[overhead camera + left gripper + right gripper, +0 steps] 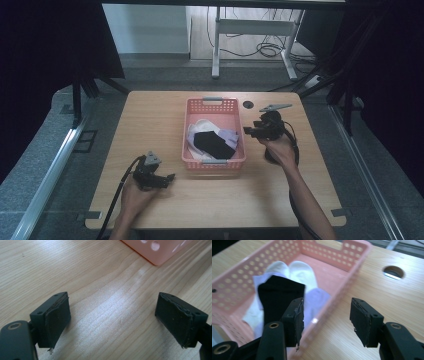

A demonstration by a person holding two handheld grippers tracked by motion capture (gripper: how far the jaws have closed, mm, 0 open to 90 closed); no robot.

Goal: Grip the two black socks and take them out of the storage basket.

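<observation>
Grey carpet floor [45, 145] surrounds wooden table [150, 115]; beyond it — white desk frame [252, 30], loose cables [267, 50], dark curtains either side.

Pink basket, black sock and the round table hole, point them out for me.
pink basket [215, 101], high view, far rim by the handle
black sock [279, 297], right gripper view, middle of the fabric
table hole [393, 272], right gripper view, dark opening

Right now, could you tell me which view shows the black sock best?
The right gripper view: the black sock lies close, atop the pale ones. The high view shows it small in the basket; the left gripper view catches a basket corner.
</observation>
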